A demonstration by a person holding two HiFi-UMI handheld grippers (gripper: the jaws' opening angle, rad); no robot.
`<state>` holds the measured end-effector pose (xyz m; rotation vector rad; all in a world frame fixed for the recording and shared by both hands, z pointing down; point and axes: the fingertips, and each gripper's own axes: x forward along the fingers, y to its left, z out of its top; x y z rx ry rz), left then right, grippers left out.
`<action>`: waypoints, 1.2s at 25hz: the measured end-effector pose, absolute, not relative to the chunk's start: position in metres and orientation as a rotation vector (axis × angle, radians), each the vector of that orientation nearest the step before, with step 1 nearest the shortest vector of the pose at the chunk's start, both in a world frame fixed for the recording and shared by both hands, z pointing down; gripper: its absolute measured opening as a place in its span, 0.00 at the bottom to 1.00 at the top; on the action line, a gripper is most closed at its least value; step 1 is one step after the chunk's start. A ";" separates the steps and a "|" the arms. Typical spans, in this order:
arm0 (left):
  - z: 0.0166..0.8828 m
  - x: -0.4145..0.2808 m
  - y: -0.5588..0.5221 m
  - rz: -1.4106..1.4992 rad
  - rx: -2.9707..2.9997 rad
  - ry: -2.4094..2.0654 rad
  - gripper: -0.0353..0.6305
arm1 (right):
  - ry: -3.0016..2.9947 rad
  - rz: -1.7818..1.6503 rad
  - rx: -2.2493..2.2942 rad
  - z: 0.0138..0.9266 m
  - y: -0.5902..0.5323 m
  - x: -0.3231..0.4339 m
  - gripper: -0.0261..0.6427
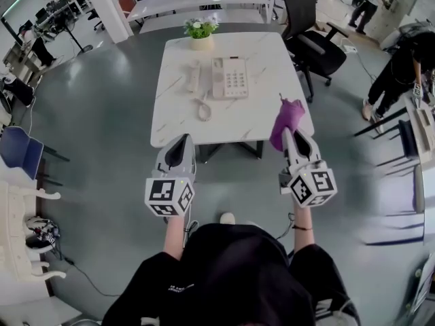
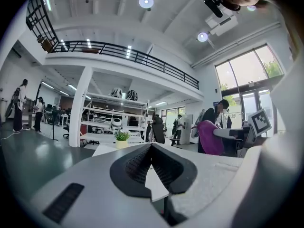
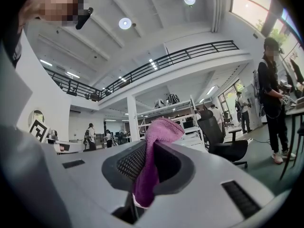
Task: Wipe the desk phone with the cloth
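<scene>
We see a person standing at the near edge of a white marble-patterned table (image 1: 170,117), a hand-held gripper in each hand, both short of the tabletop and well apart from each other. The right gripper (image 1: 289,136) is clenched on a purple cloth (image 3: 151,161): its own view shows the fabric pinched between the two dark ribbed pads, a rounded fold standing up above the jaws and the rest trailing down between them. From the head view the cloth appears at the table's near right corner, well short of the phone. The left gripper (image 2: 152,147) carries nothing; its jaws meet at the tips, and only a sliver of tabletop shows through the slim gap behind them. The desk phone (image 1: 231,78) sits toward the far side of the table, roughly centred, its keypad facing up. Its handset (image 1: 194,77) lies off the cradle just to the left of the base, and a coiled cord (image 1: 204,107) loops toward the near side. A small potted plant (image 1: 200,34) stands at the far edge, and a black office chair (image 1: 314,43) is at the far right.
</scene>
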<state>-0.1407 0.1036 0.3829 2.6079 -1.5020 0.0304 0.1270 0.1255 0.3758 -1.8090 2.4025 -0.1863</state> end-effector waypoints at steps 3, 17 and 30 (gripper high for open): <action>0.387 -0.137 0.094 0.040 2.610 -1.482 0.05 | 2.396 -0.207 -1.818 0.381 0.116 0.128 0.09; 0.409 -0.128 0.052 0.061 2.563 -1.460 0.05 | 2.402 -0.270 -1.844 0.398 0.072 0.135 0.09; 0.427 -0.096 -0.041 0.066 2.484 -1.467 0.05 | 2.452 -0.335 -1.775 0.406 -0.038 0.158 0.09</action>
